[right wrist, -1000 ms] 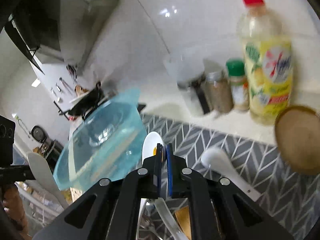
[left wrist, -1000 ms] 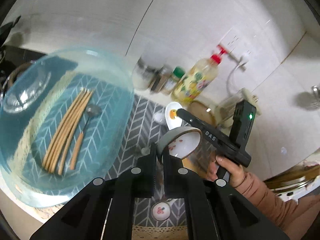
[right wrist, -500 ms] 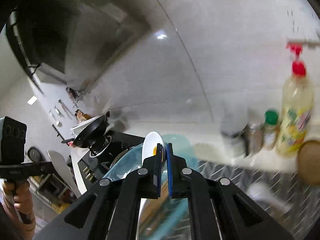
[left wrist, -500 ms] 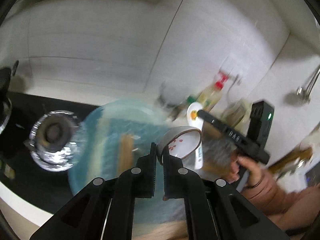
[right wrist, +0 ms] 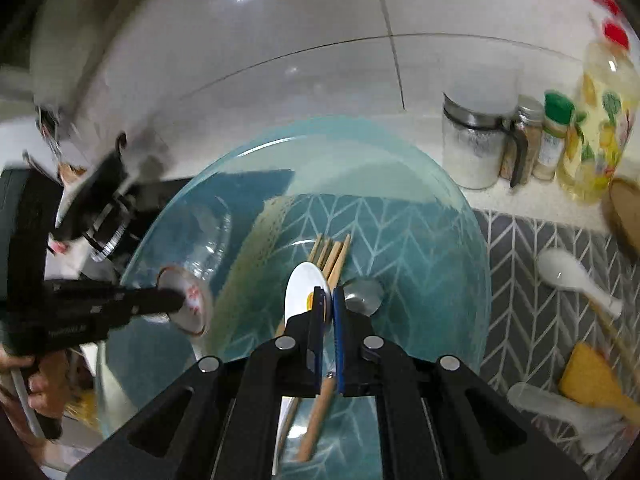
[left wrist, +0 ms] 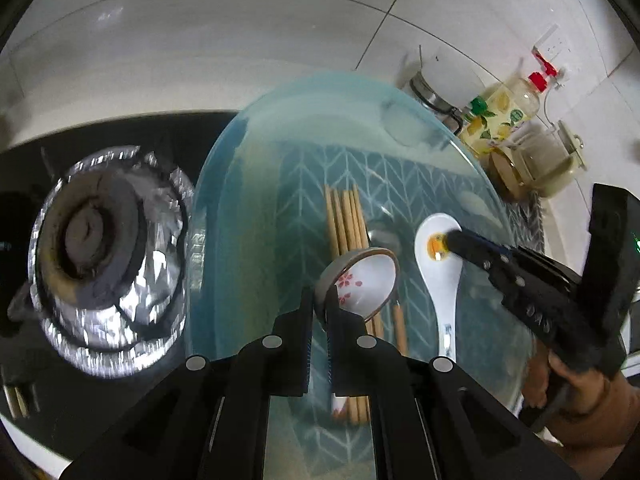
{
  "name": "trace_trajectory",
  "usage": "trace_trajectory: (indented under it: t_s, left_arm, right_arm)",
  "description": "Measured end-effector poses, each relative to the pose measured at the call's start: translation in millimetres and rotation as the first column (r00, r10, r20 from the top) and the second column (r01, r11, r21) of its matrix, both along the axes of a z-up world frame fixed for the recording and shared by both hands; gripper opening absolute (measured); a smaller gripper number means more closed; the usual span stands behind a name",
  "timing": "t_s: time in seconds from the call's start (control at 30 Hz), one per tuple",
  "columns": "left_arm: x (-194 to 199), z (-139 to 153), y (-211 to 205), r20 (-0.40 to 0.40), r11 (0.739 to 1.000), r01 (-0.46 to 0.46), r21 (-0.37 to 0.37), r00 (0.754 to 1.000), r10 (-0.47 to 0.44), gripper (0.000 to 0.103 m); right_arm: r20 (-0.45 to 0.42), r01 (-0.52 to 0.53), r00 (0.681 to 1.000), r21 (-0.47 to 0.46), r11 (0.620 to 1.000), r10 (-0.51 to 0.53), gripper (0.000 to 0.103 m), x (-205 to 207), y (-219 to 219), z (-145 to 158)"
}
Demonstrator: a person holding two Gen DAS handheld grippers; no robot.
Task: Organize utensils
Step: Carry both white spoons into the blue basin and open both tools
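My left gripper [left wrist: 318, 300] is shut on the rim of a ceramic spoon with pink blossoms [left wrist: 362, 280]. It hangs over a blue glass dish [left wrist: 256, 168]. In the dish lie several wooden chopsticks [left wrist: 346, 220] and a metal spoon with a wooden handle [left wrist: 384, 236]. My right gripper [right wrist: 328, 304] is shut on a white spoon with an orange mark [right wrist: 302, 288], also above the dish [right wrist: 440, 240], over the chopsticks [right wrist: 334, 252]. The left wrist view shows that white spoon [left wrist: 438, 272] just right of the blossom spoon.
A foil-lined gas burner [left wrist: 104, 256] sits left of the dish. Jars [right wrist: 476, 152] and an oil bottle [right wrist: 600, 132] line the tiled wall. On the grey chevron mat [right wrist: 520, 248] lie a white spoon [right wrist: 568, 272], a clear plastic spoon [right wrist: 552, 404] and a yellow piece [right wrist: 592, 376].
Both grippers have swung left from the mat to above the blue dish, each still carrying its spoon. The burner has come into the left wrist view.
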State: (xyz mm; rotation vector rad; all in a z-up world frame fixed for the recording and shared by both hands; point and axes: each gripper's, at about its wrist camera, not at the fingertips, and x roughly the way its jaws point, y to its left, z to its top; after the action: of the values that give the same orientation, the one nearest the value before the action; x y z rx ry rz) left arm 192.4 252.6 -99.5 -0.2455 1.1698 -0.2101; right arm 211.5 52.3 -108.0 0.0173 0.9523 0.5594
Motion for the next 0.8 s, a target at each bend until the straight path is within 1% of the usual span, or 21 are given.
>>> trace_trajectory:
  t_s: [0.03, 0.07, 0.2, 0.27, 0.33, 0.43, 0.5, 0.57, 0.63, 0.67, 0.7, 0.73, 0.77, 0.8]
  left_arm:
    - [5, -2, -3, 0.000, 1.000, 0.015, 0.002, 1.000, -0.015, 0.007]
    - [9, -5, -5, -0.008, 1.000, 0.014, -0.001, 1.000, -0.014, 0.007]
    - [17, -17, -19, -0.018, 0.999, 0.034, 0.025, 0.999, -0.034, 0.008]
    - [17, -22, -24, -0.024, 0.999, 0.040, 0.030, 0.999, -0.039, 0.012]
    - [17, -23, -30, -0.021, 0.999, 0.039, 0.037, 0.999, -0.038, 0.014]
    - [18, -23, -26, -0.020, 1.000, 0.007, 0.017, 1.000, -0.007, 0.015]
    - [18, -20, -23, -0.014, 1.000, -0.016, -0.012, 1.000, 0.016, 0.020]
    - [16, -14, -22, -0.008, 0.999, -0.037, -0.009, 0.999, 0.037, 0.023]
    - [11, 2, -24, 0.022, 0.999, -0.047, -0.018, 0.999, 0.047, 0.023]
    - [4, 19, -27, 0.058, 0.999, -0.044, -0.029, 0.997, 0.046, 0.026]
    - [-1, 34, -32, 0.094, 0.999, -0.038, -0.031, 0.995, 0.041, 0.030]
    - [-8, 51, -39, 0.138, 0.999, -0.031, -0.029, 0.990, 0.035, 0.044]
    - [-18, 74, -50, 0.206, 1.000, -0.012, -0.027, 0.978, 0.017, 0.058]
    - [-28, 93, -62, 0.263, 1.000, 0.011, -0.023, 0.965, -0.005, 0.060]
  right_arm:
    - [-0.011, -0.002, 1.000, -0.025, 1.000, 0.002, 0.005, 2, 4, -1]
    - [-0.043, -0.003, 0.999, -0.051, 0.999, 0.001, 0.005, 7, 8, -5]
    - [-0.088, -0.049, 0.995, -0.132, 0.990, 0.038, 0.005, 13, 22, -13]
    - [-0.107, -0.066, 0.993, -0.160, 0.985, 0.049, 0.006, 15, 25, -16]
    - [-0.116, -0.079, 0.992, -0.185, 0.980, 0.058, 0.006, 15, 29, -19]
    - [-0.119, -0.071, 0.992, -0.167, 0.983, 0.052, 0.008, 15, 27, -17]
    - [-0.126, -0.064, 0.991, -0.146, 0.987, 0.045, 0.008, 17, 23, -13]
    - [-0.130, -0.058, 0.991, -0.118, 0.991, 0.042, 0.008, 19, 16, -7]
    - [-0.083, -0.052, 0.995, -0.044, 0.998, 0.048, 0.008, 18, 1, 17]
    - [-0.033, -0.046, 0.998, 0.009, 0.999, 0.046, 0.008, 17, -13, 38]
    - [0.009, -0.042, 0.999, 0.041, 0.998, 0.041, 0.008, 16, -24, 53]
    - [0.075, -0.041, 0.997, 0.087, 0.995, 0.035, 0.008, 13, -43, 76]
    - [0.133, -0.038, 0.991, 0.124, 0.992, 0.021, 0.008, 9, -60, 96]
    - [0.217, -0.033, 0.976, 0.166, 0.986, -0.004, 0.015, 3, -86, 121]
